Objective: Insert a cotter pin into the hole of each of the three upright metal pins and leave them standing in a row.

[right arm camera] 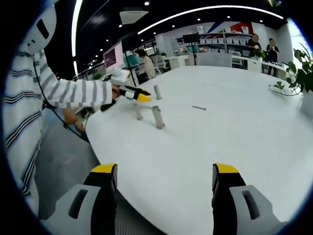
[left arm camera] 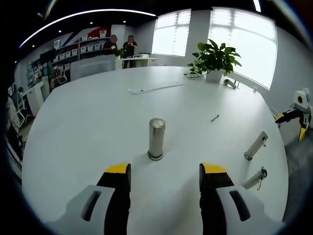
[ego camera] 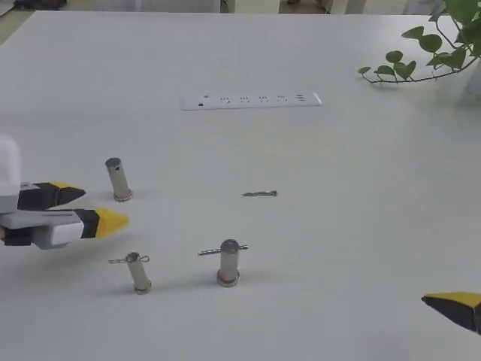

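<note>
Three upright metal pins stand on the white table (ego camera: 361, 226). The far-left pin (ego camera: 116, 179) (left arm camera: 156, 138) has an empty hole. The front-left pin (ego camera: 137, 271) (left arm camera: 255, 178) and the front-middle pin (ego camera: 228, 262) (left arm camera: 256, 145) each carry a cotter pin through the top. A loose cotter pin (ego camera: 260, 194) (left arm camera: 214, 118) (right arm camera: 199, 107) lies flat right of the bare pin. My left gripper (ego camera: 101, 208) (left arm camera: 165, 176) is open, its yellow tips just short of the bare pin. My right gripper (ego camera: 455, 304) (right arm camera: 165, 178) is open at the table's near right edge, holding nothing.
A white power strip (ego camera: 252, 100) (left arm camera: 154, 88) lies across the far middle of the table. A potted plant (ego camera: 443, 41) (left arm camera: 215, 58) stands at the far right corner. In the right gripper view a striped sleeve (right arm camera: 73, 93) holds the left gripper (right arm camera: 137, 94).
</note>
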`<state>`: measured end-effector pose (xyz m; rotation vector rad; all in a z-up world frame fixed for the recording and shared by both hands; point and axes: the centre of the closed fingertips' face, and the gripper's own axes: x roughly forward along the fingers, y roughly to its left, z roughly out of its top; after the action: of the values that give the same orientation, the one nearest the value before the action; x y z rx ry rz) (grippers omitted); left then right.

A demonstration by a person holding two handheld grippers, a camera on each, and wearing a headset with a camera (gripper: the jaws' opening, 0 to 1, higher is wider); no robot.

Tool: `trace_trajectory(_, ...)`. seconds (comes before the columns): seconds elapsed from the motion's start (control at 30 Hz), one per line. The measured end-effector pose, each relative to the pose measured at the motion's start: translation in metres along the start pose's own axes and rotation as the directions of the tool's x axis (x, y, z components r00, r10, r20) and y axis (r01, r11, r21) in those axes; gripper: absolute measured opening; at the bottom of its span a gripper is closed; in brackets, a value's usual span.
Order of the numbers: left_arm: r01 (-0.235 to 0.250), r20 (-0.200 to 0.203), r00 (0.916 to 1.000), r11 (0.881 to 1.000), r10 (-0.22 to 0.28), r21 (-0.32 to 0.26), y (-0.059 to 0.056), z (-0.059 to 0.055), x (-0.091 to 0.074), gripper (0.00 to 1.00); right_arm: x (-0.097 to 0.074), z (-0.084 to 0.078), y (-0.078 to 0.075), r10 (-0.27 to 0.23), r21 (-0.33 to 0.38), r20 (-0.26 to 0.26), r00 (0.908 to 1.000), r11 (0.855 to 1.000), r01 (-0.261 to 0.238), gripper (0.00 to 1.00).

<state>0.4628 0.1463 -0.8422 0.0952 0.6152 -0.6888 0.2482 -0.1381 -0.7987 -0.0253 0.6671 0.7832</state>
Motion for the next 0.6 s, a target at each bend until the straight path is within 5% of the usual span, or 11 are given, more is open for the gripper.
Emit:
trace_trajectory(0.33,-0.034,0.014,0.9994,0.998,0.033,0.046,0.005,0.011,0.015,0.51,-0.004,-0.001,-0.007,-0.029,0.010,0.006,0.9996,1.000,0.029,0.81)
trace_trajectory(0.43,-0.066,0.031,0.9975,0.993,0.063,0.101,0.009,0.018,0.018,0.46,-0.004,-0.001,-0.008,-0.033,0.009,0.005,0.9994,0.999,0.033,0.81)
trace_trajectory(0.6,-0.081,0.040,0.9962,0.991,0.077,0.111,0.013,0.023,0.025,0.36,-0.005,0.001,-0.008,-0.038,0.005,0.004,0.9993,0.999,0.038,0.81)
